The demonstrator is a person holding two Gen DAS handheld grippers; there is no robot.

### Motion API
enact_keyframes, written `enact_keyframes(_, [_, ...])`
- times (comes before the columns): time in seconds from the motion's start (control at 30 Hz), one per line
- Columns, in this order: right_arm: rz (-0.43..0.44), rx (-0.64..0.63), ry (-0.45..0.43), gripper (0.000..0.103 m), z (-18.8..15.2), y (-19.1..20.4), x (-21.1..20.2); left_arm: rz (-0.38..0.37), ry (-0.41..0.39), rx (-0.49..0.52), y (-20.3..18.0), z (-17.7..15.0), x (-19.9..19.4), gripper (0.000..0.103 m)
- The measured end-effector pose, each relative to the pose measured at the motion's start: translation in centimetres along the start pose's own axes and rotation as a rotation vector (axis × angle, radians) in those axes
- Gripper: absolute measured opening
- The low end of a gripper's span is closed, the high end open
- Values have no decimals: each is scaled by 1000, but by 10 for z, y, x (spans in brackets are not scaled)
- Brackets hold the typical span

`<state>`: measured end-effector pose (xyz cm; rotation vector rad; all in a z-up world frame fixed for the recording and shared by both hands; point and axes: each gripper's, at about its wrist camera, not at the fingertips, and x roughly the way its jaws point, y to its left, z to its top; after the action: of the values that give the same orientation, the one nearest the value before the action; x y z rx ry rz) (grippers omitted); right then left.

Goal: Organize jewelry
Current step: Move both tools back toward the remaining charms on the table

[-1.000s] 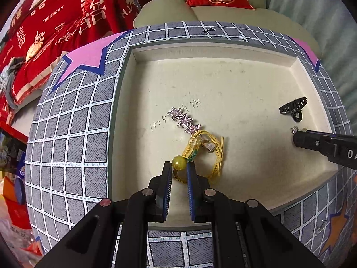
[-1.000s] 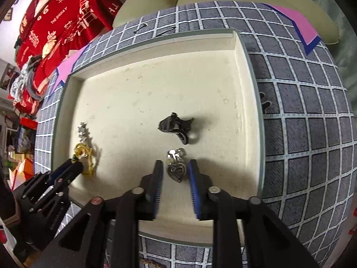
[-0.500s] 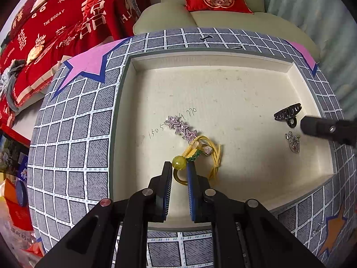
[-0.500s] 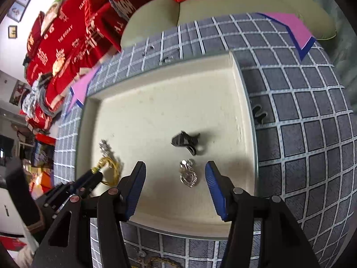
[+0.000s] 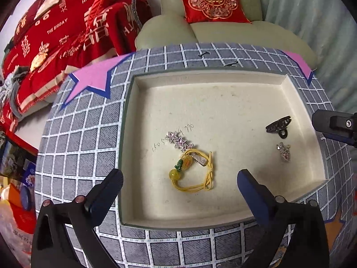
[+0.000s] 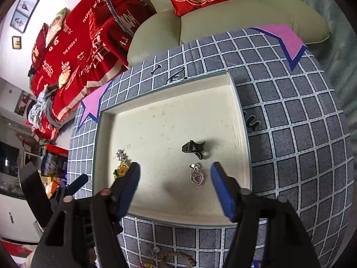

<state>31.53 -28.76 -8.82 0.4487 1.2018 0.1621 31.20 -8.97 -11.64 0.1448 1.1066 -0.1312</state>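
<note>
A cream tray (image 5: 223, 220) (image 6: 178, 217) lies on a grid-patterned cloth. In it lie a yellow cord bracelet with beads (image 5: 191, 172) (image 6: 121, 170), a silver star hair clip (image 5: 179, 140) (image 6: 120, 154), a black claw clip (image 5: 279, 125) (image 6: 193, 147) and a silver heart pendant (image 5: 284, 151) (image 6: 197, 176). My left gripper (image 5: 179, 187) is open and empty, raised above the tray's near edge in front of the bracelet. My right gripper (image 6: 175, 186) is open and empty, raised above the near edge, the pendant between its fingers in view.
More jewelry (image 6: 171, 259) lies on the cloth in front of the tray. Small dark hairpins (image 6: 176, 77) lie behind the tray, another (image 6: 252, 121) to its right. A pale sofa with red cushion (image 5: 212, 0) and red bedding (image 5: 55, 38) stand behind.
Both grippers opened and pulled back upward from the tray. The left let go of the yellow bracelet, the right of the heart pendant; both now lie in the tray.
</note>
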Motion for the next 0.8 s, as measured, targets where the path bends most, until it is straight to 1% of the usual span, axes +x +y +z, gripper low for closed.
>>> enact_keyframes(0.03, [4, 7, -3, 82, 0, -1, -2, 1, -4, 4, -1, 0, -4, 103])
enact_keyframes(0.1, [15, 26, -11, 83, -2, -4, -8, 3, -19, 11, 1, -1, -14, 103])
enact_keyframes(0.13, [19, 35, -14, 87, -4, -5, -10, 2, -24, 11, 2, -1, -18, 103])
enact_keyframes(0.17, [24, 44, -17, 95, -5, -6, -12, 0, -28, 11, 4, -2, -24, 103])
enact_keyframes(0.2, [31, 52, -23, 97, -6, -7, -16, 0, -32, 6, 6, -3, -29, 103])
enact_keyframes(0.23, [38, 57, -34, 103, -8, -8, -20, -1, -37, 1, 7, -4, -34, 103])
enact_keyframes(0.37, [45, 63, -82, 103, -15, -10, -37, -12, -43, -11, 16, -15, -50, 103])
enact_keyframes(0.5, [36, 73, -98, 103, -22, -13, -51, -24, -19, -18, 26, -33, -62, 103])
enact_keyframes(0.63, [16, 79, -67, 103, -35, -16, -59, -31, 7, -38, 37, -56, -72, 103])
enact_keyframes(0.8, [-17, 69, -29, 103, -58, -20, -66, -16, 50, -69, 52, -91, -81, 103])
